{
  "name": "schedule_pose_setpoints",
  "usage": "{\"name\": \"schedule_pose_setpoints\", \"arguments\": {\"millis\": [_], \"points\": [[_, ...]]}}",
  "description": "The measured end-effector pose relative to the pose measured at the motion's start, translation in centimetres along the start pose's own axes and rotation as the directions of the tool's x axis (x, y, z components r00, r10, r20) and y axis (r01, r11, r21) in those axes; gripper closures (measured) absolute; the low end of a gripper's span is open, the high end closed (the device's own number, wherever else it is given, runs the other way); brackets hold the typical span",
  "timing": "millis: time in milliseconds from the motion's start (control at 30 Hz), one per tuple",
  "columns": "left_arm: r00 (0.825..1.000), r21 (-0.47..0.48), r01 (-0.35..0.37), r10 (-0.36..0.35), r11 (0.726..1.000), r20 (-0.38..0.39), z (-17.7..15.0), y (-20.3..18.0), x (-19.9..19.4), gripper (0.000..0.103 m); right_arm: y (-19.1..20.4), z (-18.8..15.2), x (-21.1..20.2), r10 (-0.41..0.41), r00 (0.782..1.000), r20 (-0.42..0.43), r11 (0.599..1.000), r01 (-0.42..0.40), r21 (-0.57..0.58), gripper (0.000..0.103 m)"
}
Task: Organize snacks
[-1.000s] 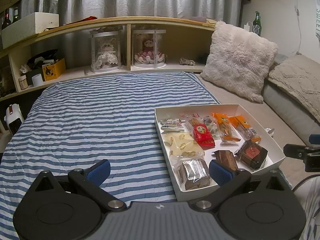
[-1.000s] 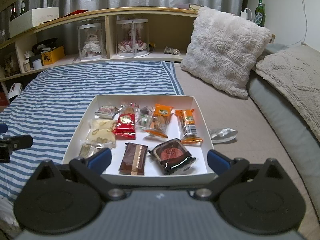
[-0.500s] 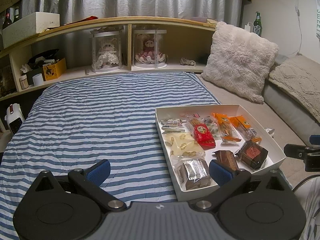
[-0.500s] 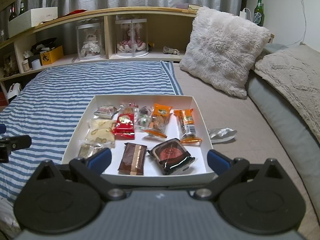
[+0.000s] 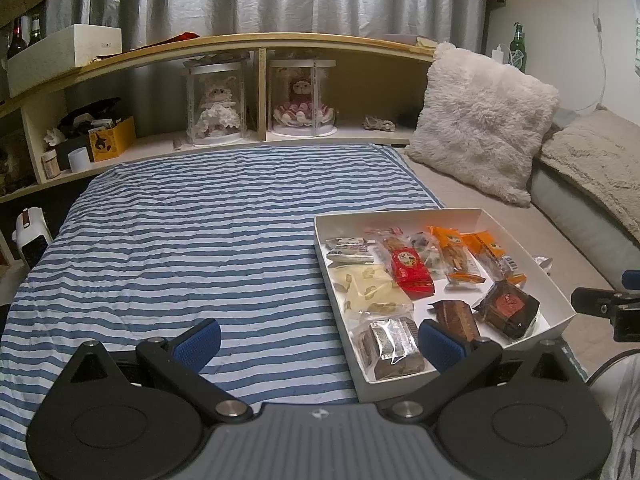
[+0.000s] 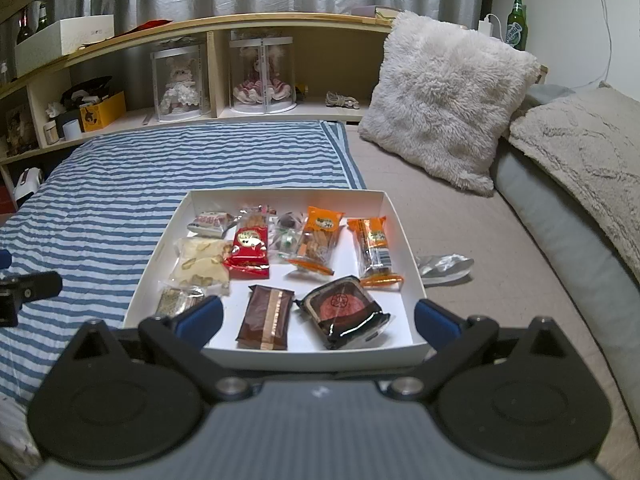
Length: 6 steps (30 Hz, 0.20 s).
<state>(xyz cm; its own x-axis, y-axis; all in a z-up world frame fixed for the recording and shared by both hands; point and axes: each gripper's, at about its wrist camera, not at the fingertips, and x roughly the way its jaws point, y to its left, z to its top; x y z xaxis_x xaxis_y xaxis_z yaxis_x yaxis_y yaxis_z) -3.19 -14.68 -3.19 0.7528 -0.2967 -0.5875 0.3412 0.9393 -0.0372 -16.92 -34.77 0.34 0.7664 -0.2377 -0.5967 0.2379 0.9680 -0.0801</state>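
left claw (image 5: 318,344) spread, empty | right claw (image 6: 318,320) spread, empty, low centre of frame | risk: silver packet (image 6: 442,266) outside white box (image 6: 400,224), slippery foil may slide off pads

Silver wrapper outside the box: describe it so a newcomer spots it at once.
Find the white box of snacks on the bed. Just beyond its right wall, on the plain grey sheet, lies the crumpled silver wrapper, the only packet outside the box.

Silver snack packet (image 6: 176,300) half hidden behind right tool's fingertip (image 6: 200,318).
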Motion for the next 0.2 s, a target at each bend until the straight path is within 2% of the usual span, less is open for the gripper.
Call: {"name": "schedule_pose_setpoints", "arguments": {"millis": [200], "points": [[1.000, -0.004, -0.001, 0.001, 1.000, 0.000, 0.00, 0.01, 0.03, 0.000, -0.06, 0.02, 0.03, 0.000, 1.000, 0.000, 1.000, 0.000, -0.001, 0.001]]}}
